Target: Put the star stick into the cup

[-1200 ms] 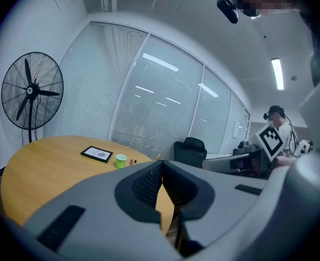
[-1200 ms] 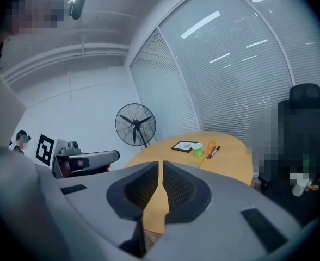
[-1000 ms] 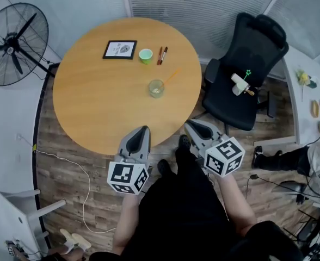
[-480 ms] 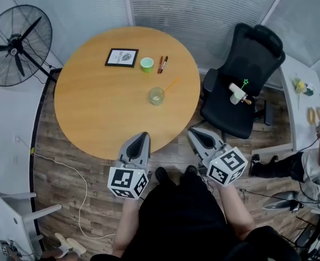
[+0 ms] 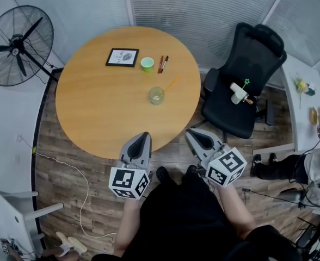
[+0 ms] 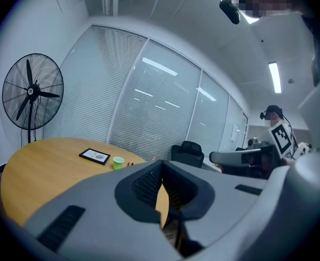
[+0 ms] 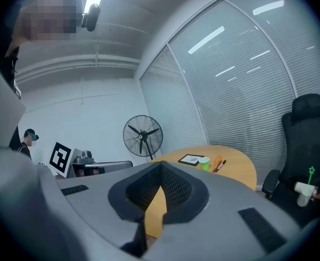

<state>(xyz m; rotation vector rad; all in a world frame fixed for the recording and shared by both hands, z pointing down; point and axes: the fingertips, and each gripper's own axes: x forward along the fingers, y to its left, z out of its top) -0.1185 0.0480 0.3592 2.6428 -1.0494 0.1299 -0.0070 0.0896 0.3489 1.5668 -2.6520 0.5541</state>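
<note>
One star stick (image 5: 246,82), green-tipped, lies on the seat of the black chair (image 5: 228,110), against a white roll (image 5: 237,91), right of the worktop (image 5: 105,102) and well apart from the clear cup (image 5: 156,95). My left tool (image 5: 144,135) and right tool (image 5: 191,132) both hang clenched on nothing near the worktop's near edge. Reaching over, I could knock the thin stick off the seat, or the chair may roll away.

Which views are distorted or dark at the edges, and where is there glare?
Head view: evenly lit and sharp, only soft shadows on the table, mild wide-angle bending toward the edges. Left gripper view: strong fisheye curving, black corners, and the ceiling lamp is blown out white. Right gripper view: the same fisheye curving and black corners, and lamp reflections streak the glass wall.
</note>
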